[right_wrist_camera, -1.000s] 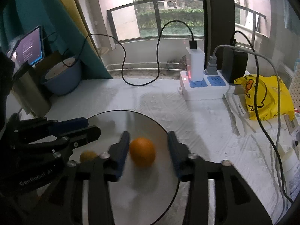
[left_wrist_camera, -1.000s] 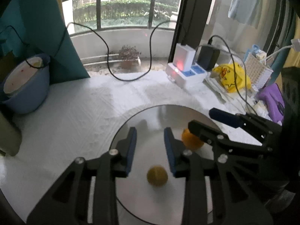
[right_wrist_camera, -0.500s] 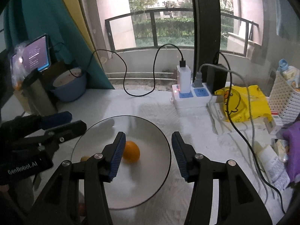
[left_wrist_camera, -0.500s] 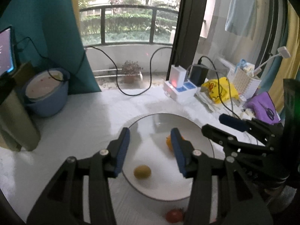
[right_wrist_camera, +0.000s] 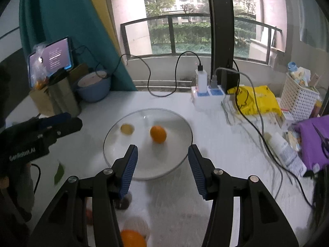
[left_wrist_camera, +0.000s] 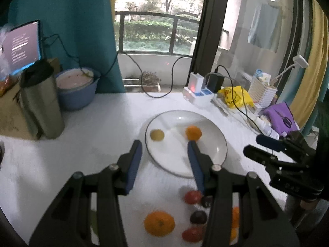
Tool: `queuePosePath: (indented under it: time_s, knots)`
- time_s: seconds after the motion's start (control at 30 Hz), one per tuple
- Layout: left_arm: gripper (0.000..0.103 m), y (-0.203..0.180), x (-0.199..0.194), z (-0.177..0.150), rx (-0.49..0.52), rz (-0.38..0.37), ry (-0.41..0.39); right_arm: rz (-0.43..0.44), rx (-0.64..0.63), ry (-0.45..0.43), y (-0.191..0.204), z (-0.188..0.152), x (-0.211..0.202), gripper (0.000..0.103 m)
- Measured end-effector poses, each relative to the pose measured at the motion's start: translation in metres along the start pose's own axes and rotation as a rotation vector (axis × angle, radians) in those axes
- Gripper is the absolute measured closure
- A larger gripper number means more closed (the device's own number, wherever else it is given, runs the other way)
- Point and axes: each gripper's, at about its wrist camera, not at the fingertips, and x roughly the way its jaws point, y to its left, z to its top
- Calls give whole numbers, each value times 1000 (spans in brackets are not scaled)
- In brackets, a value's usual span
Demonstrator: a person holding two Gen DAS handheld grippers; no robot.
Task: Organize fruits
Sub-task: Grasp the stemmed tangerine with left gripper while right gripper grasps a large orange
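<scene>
A white table [right_wrist_camera: 216,144] by a balcony window [right_wrist_camera: 185,30] carries a plate [right_wrist_camera: 174,160] holding an orange [right_wrist_camera: 158,134] and a yellowish fruit [right_wrist_camera: 127,129]; more fruit [left_wrist_camera: 159,223] lies nearer; both the left gripper [left_wrist_camera: 164,154] and right gripper [right_wrist_camera: 162,156] hover with jaws apart, empty

Landmark: the white power strip [right_wrist_camera: 207,99] at the table's back edge. Just right of it lies a yellow bag [right_wrist_camera: 258,100], then a white slatted basket [right_wrist_camera: 298,98]. Far left of it stand a blue bowl [right_wrist_camera: 93,87], a steel tumbler [right_wrist_camera: 63,96] and a lit tablet [right_wrist_camera: 51,58].
</scene>
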Motion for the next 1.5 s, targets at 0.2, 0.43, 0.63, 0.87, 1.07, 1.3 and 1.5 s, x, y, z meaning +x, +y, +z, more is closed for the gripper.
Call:
queuePosePath:
  time_s: [0.2,0.43,0.63,0.87,1.07,1.3,1.5]
  knots:
    - [55,1,-15,-27,-9,0,12,8,12,26,5,-26,-15,49]
    - [54,4,-24,-53,-18,-1,28,29,29,65,13,-57,-24,49]
    - [38,6,-18,-71,-27,-18,69,51,42,103,18,-77,-25,49]
    - [38,0,-3,-84,13,4,124,79,74,141,19,-94,-23,49]
    - [38,2,8,-87,22,26,150,96,90,162,19,-100,-19,49]
    - [52,4,19,-91,24,23,184,123,98,172,21,-102,-14,50]
    - [58,5,20,-91,28,-6,187,146,85,178,24,-100,-11,60]
